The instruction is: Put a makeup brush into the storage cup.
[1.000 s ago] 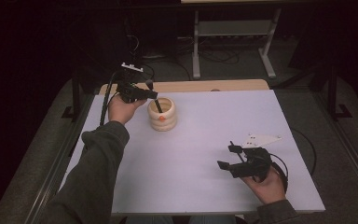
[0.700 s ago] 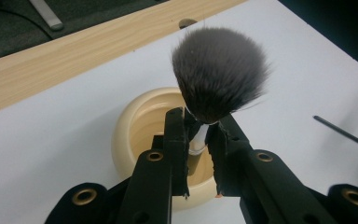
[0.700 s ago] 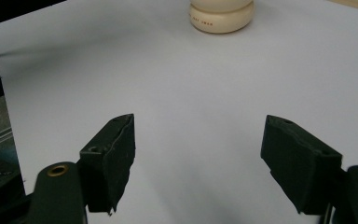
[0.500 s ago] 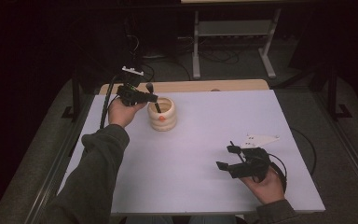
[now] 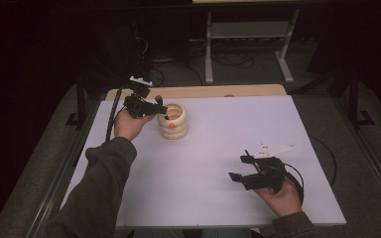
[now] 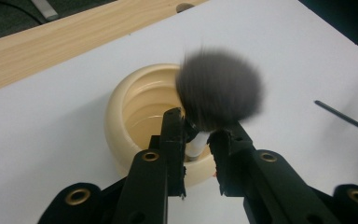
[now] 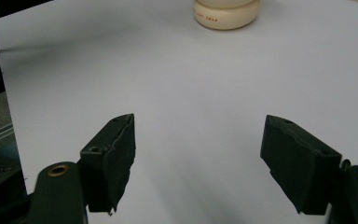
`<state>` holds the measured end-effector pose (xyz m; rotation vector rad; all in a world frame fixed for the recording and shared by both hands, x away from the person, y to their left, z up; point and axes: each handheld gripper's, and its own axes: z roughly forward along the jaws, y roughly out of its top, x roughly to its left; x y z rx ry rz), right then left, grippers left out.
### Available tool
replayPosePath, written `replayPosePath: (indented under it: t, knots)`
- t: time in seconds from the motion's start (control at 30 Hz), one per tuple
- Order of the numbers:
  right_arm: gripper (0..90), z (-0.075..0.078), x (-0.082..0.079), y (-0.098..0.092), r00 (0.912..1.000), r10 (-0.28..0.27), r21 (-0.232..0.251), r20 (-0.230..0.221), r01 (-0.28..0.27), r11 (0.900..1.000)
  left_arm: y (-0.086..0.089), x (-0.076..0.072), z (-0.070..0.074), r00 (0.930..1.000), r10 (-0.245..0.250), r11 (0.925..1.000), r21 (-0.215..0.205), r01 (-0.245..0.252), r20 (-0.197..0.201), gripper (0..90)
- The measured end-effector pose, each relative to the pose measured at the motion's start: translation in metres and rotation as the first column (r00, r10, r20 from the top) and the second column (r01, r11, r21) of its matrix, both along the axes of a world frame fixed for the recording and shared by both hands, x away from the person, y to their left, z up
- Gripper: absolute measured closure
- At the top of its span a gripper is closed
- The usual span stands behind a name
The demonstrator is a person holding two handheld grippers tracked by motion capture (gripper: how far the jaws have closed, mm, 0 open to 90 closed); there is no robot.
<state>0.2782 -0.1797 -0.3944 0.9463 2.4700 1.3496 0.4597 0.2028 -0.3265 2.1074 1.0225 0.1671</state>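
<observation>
the brush (image 6: 219,91) stands with its dark, round bristle head up and its pale handle down, at the near rim of the cup (image 6: 140,116). in the left claw view the handle runs between the two black jaws; the left jaw's pad lies against it, while a thin gap shows at the right jaw. these jaws have just been opening a little, with the handle between them, so the grip looks slack rather than firm. the bristle head is blurred.

the cup is cream, ribbed and round, open at the top, with a small orange mark (image 5: 170,125) on its side. in the high view it sits on the white surface (image 5: 218,198) toward the far left, close to the wooden strip (image 5: 203,91) along the far edge. the left claw (image 5: 162,110) reaches over the cup's rim from the left, held by the left hand (image 5: 128,124) in a dark sleeve.

the right claw (image 5: 242,168) rests well apart from the cup, near the right front of the surface, in the right hand (image 5: 280,198). its jaws stand wide with nothing between them; in the right claw view they frame bare white surface (image 7: 191,116), with the cup (image 7: 226,13) far off at the top edge. a white paper piece (image 5: 274,148) lies just beyond the right claw.
</observation>
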Motion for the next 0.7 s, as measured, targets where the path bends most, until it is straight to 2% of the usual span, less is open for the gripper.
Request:
replayPosePath:
  t: [0.07, 0.1, 0.3, 0.5, 0.57, 0.7]
  knots:
    - [25.2, 0.0, 0.0, -0.001, 1.0, 0.0, 0.0, 0.003, 0.0, 1.0, 0.001, -0.002, -0.001, 1.0, -0.005, 0.9995, 0.03, 0.005, 0.004, 72.3]
    - [25.2, 0.0, 0.0, -0.001, 1.0, 0.001, 0.002, 0.003, -0.001, 1.0, 0.002, -0.003, -0.002, 1.0, 0.0, 0.9995, 0.031, 0.0, 0.002, 70.7]
    - [25.3, -0.001, 0.0, 0.0, 1.0, 0.006, -0.001, -0.001, -0.006, 1.0, 0.01, -0.01, -0.004, 0.9997, 0.024, 0.9997, 0.002, -0.024, 0.009, 59.6]
    - [25.5, 0.0, 0.0, 0.002, 0.9999, 0.009, -0.001, -0.007, -0.009, 1.0, 0.017, -0.02, -0.006, 0.9996, 0.016, 0.9999, 0.002, -0.016, 0.022, 54.5]
    - [25.5, 0.0, 0.0, 0.002, 0.9999, 0.01, 0.001, 0.003, -0.01, 1.0, 0.018, -0.024, -0.007, 0.9995, 0.014, 0.9998, -0.011, -0.014, 0.026, 53.9]
    - [25.4, 0.003, -0.002, 0.003, 1.0, 0.003, -0.019, 0.01, -0.002, 1.0, 0.018, -0.031, -0.007, 0.9991, -0.002, 1.0, 0.003, 0.002, 0.043, 51.5]
